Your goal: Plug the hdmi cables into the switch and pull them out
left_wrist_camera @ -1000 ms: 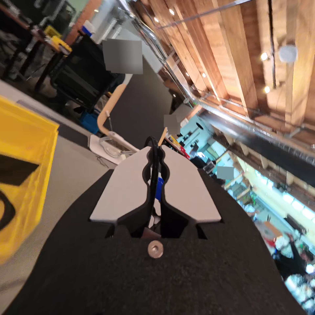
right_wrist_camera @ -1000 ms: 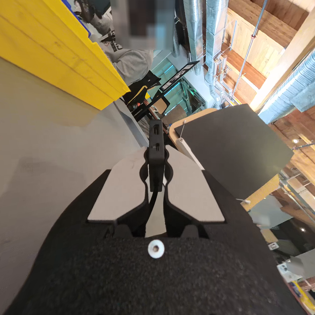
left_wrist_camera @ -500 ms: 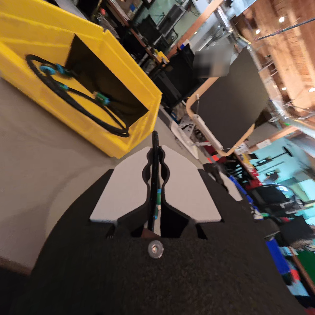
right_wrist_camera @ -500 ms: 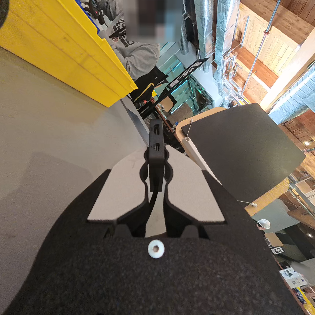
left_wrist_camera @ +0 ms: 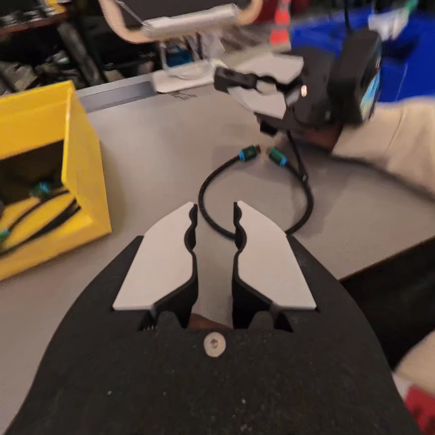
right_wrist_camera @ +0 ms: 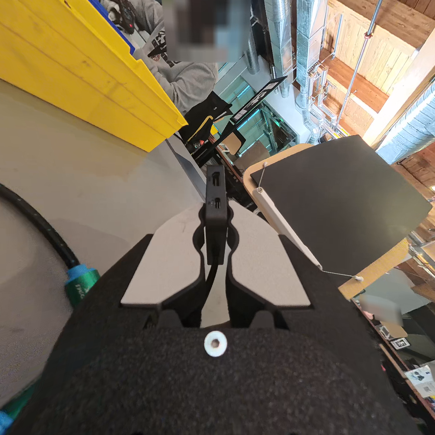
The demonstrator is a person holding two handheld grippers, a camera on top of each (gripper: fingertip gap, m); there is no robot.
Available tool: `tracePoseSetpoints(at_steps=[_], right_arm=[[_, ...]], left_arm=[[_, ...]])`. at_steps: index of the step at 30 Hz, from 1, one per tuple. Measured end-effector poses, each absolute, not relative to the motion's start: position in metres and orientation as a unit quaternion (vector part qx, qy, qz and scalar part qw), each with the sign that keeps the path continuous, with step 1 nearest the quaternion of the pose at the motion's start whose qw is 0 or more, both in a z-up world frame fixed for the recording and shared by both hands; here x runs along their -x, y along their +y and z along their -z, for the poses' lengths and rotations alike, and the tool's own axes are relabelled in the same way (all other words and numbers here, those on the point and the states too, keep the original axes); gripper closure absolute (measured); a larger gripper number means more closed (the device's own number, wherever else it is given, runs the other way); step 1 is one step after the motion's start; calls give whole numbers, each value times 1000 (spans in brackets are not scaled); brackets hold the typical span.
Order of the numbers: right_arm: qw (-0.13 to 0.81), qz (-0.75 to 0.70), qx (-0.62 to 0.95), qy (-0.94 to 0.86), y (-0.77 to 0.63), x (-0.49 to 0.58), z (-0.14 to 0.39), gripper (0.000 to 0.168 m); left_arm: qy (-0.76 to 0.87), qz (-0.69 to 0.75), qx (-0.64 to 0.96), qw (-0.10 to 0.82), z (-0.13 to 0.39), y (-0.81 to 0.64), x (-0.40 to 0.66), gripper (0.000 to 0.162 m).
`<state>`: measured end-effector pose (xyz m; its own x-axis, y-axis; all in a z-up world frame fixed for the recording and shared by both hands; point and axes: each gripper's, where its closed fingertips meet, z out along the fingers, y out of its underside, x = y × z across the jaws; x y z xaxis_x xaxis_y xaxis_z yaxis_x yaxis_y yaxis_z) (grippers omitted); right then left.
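My left gripper (left_wrist_camera: 214, 207) is open, and nothing is pressed between its pads. A black HDMI cable (left_wrist_camera: 308, 207) lies in a loop on the grey table (left_wrist_camera: 146, 146) just ahead of and under the fingertips. Its two green and blue plugs (left_wrist_camera: 249, 151) (left_wrist_camera: 277, 157) point toward each other at the far side of the loop. My right gripper (right_wrist_camera: 216, 207) is shut on the black switch (right_wrist_camera: 215, 188), whose two empty ports face forward. The left wrist view shows the right gripper (left_wrist_camera: 254, 89) holding the switch (left_wrist_camera: 233, 78) above the plugs. In the right wrist view the cable (right_wrist_camera: 42, 226) and one green plug (right_wrist_camera: 81, 286) lie low on the left.
A yellow bin (left_wrist_camera: 77, 164) with more black cables stands on the left of the table, and it also shows in the right wrist view (right_wrist_camera: 82, 70). The table's front edge (left_wrist_camera: 353, 270) runs close on the right. A person's sleeve (left_wrist_camera: 388, 146) reaches in from the right, and a black panel (right_wrist_camera: 341, 200) stands behind. There is about 20 cm between the tips of the two grippers.
My left gripper was shut on the black cable and has now opened. The cable has left its grasp and lies on the table. The left view swung down. My right gripper still holds the switch.
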<state>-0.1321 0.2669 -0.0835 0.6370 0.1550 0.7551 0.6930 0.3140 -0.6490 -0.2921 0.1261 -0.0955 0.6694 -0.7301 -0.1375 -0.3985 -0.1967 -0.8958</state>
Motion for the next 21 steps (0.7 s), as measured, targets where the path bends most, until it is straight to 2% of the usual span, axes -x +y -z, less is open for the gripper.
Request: tracePoseSetpoints(at_steps=[3, 6, 8, 12, 16, 19, 21], right_arm=[[720, 180, 554, -377, 266, 131, 81, 154], [720, 184, 556, -372, 267, 128, 81, 154], [720, 184, 558, -368, 267, 126, 80, 154], [718, 187, 564, -362, 268, 120, 80, 154], [718, 181, 572, -353, 270, 117, 80, 155], [718, 179, 572, -353, 270, 117, 80, 155], [717, 179, 572, -354, 270, 117, 80, 154]], left_arm=[[516, 96, 719, 455, 110, 152, 277, 121], [621, 36, 649, 439, 130, 185, 248, 132], [667, 53, 622, 406, 150, 196, 222, 126], [705, 120, 591, 375, 169, 210, 175, 131], [729, 125, 568, 362, 175, 221, 151, 131], [754, 102, 546, 350, 190, 221, 148, 148], [746, 100, 551, 360, 190, 222, 146, 149]])
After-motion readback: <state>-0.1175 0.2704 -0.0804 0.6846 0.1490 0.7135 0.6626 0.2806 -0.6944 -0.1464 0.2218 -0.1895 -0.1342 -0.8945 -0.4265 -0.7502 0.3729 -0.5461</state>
